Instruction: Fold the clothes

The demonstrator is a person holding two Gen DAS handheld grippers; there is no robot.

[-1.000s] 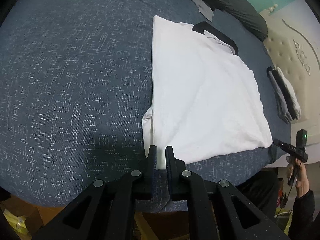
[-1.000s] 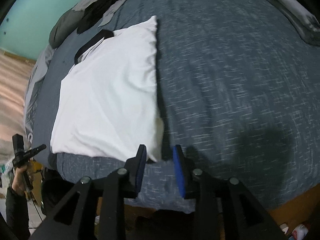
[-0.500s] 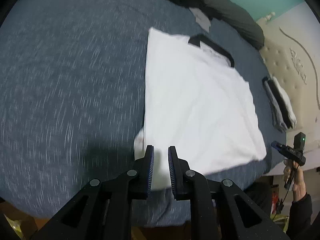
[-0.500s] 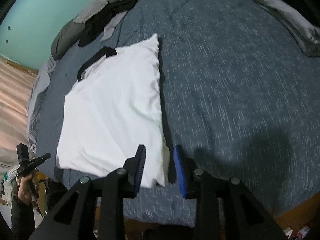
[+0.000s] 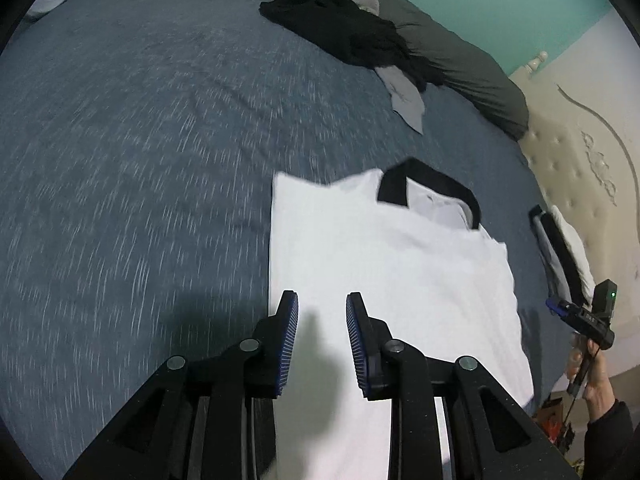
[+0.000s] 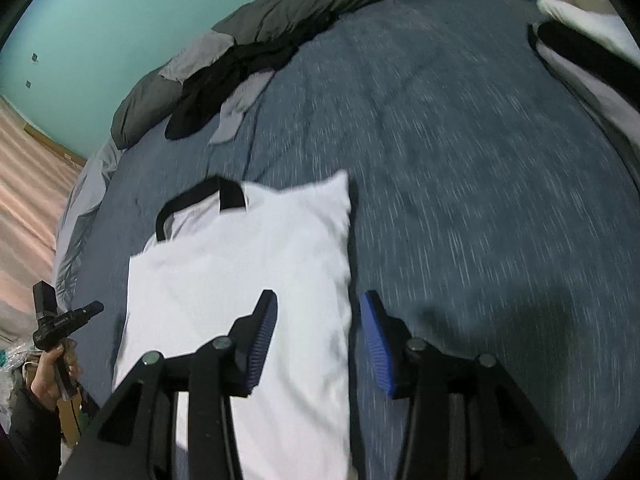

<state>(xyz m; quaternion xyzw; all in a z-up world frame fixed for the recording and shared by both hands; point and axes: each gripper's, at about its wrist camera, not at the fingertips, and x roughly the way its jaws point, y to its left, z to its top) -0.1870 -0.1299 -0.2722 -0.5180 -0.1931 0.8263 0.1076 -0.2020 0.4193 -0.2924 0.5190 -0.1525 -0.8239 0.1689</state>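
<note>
White shirt (image 5: pixel 384 280) with a black collar (image 5: pixel 432 192) lies folded flat on the bed (image 5: pixel 140 160), on a dark blue cover with little white flecks. It sits near the edge of the bed that is close to the person. The collar end points away, toward the far side of the bed.

The left gripper (image 5: pixel 322 320) hangs over the near part of the shirt. Its jaws have just been opening. They are spread apart now, and nothing is pinched between them. Only the shirt lying below shows through the gap.

The right gripper (image 6: pixel 318 320) hangs over the other long side of the shirt. Its jaws have just been opening too, and they are spread wider. One jaw is over the white cloth and the other is over the blue cover. They pinch nothing.

From each camera you can see the other hand (image 6: pixel 52 368) holding its gripper off to the side.

A black piece of clothing (image 5: pixel 340 32) and a gray blanket (image 5: pixel 460 68) lie bunched up at the far side of the bed. A small pile of folded clothes (image 5: pixel 560 248) sits by the cream headboard (image 5: pixel 580 168). The wall (image 6: pixel 120 20) behind is green.
</note>
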